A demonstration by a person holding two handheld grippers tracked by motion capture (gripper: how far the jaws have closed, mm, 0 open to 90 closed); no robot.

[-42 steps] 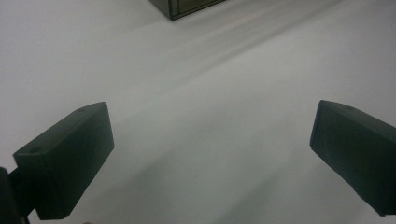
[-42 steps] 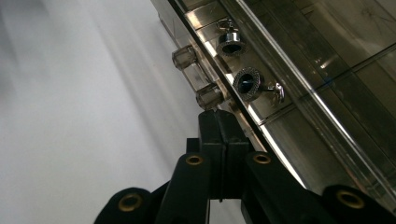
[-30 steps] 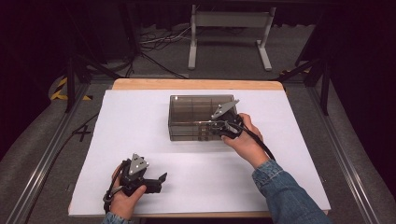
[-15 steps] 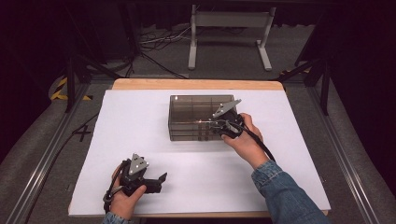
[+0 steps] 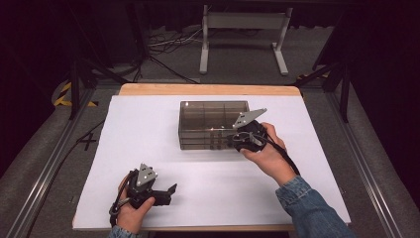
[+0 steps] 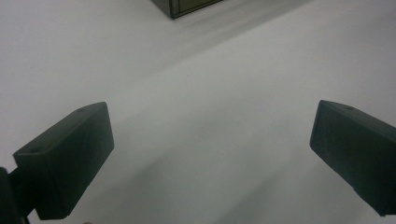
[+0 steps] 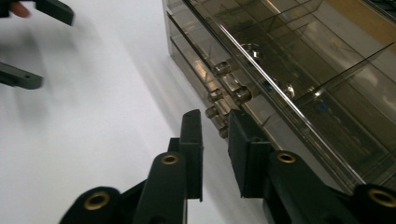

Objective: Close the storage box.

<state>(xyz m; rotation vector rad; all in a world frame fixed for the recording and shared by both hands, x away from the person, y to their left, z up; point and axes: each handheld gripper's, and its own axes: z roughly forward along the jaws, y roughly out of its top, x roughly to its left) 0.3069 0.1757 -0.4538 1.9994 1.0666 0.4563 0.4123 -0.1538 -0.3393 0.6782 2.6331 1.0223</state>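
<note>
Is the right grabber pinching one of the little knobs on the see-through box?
Apart. In the right gripper view, the right gripper's fingers stand slightly open with bare space between them, just short of the knobs on the box.

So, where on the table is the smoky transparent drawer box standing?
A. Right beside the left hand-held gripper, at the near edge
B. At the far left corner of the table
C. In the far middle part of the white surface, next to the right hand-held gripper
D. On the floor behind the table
C: in the high view the drawer box stands on the far middle of the white surface, with the right hand-held gripper at its front.
</note>
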